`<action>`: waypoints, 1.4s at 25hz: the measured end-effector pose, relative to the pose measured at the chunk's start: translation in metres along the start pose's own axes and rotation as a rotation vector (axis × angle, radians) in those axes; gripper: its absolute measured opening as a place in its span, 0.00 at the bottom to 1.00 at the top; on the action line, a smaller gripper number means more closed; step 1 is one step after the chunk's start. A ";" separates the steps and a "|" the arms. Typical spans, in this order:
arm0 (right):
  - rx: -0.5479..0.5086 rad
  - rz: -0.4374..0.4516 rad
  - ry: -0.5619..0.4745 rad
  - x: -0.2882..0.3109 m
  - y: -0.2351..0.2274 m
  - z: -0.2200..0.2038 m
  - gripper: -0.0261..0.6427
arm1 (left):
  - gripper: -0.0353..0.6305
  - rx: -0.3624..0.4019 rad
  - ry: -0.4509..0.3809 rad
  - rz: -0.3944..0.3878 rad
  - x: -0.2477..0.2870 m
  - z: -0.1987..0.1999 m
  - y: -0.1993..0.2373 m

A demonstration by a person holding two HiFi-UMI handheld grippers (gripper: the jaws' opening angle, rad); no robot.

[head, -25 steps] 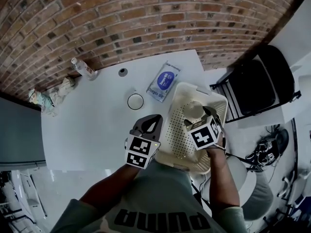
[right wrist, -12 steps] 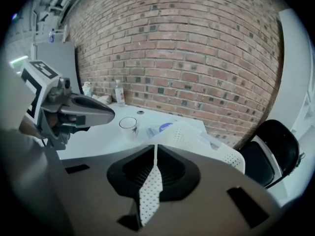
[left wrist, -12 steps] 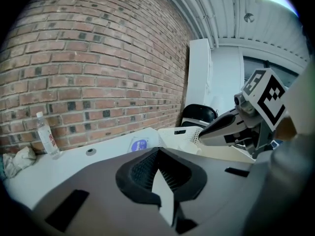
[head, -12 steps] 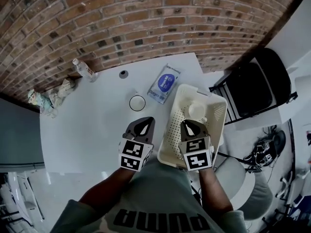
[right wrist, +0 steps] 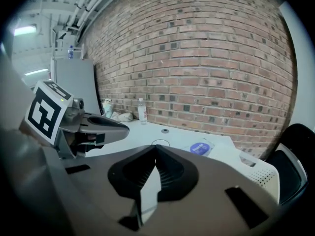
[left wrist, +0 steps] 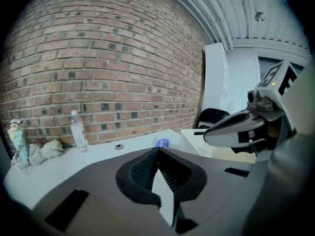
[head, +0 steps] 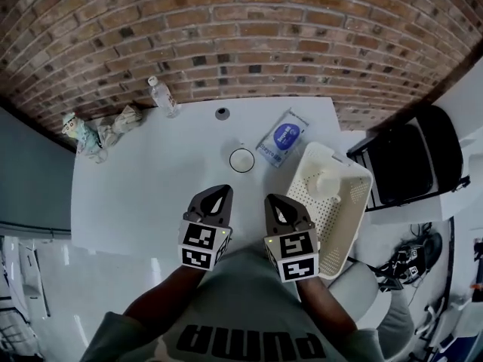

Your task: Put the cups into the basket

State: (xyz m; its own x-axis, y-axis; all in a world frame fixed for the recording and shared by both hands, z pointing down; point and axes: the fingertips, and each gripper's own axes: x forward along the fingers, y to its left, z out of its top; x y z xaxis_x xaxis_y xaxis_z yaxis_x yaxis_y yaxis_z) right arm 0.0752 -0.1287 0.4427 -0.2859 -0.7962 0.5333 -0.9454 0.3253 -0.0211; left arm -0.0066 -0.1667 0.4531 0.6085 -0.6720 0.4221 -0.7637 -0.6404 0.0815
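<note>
Nearest, the left tool point(head: 224, 190) and the right tool point(head: 271, 199) sit side by side over the near edge of the tabletop point(head: 136, 194), both pointing away. The left tool's jaws are pressed together with nothing in them. The right tool's jaws have just been closing and meet too, empty. Just right of the right tool stands the basket point(head: 355, 211). A pale cup point(head: 326, 181) lies inside it, ahead and to the right of that tool, so that part looks done. Ahead, between the two tools, a dark-rimmed cup point(head: 242, 160) stands on the tabletop, apart from both. It seems to be what is left to fetch. Beyond it lie a blue packet point(head: 285, 136) and, far left, a water bottle point(head: 161, 96) by the brick wall point(head: 241, 36).
</note>
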 end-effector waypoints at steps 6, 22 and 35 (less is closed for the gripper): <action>-0.031 0.061 -0.031 0.011 0.033 0.014 0.06 | 0.06 -0.046 -0.035 0.080 -0.029 0.000 0.030; -0.040 0.067 -0.039 0.008 0.046 0.004 0.06 | 0.06 -0.066 -0.058 0.104 -0.054 -0.006 0.032; -0.036 0.067 -0.041 0.001 0.049 0.000 0.06 | 0.06 -0.049 -0.052 0.102 -0.060 -0.010 0.023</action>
State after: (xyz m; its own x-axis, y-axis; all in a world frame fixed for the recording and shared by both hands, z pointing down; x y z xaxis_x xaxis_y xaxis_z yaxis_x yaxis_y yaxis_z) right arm 0.0288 -0.1138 0.4426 -0.3554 -0.7921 0.4963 -0.9178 0.3961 -0.0250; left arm -0.0628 -0.1369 0.4384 0.5361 -0.7519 0.3836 -0.8313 -0.5493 0.0851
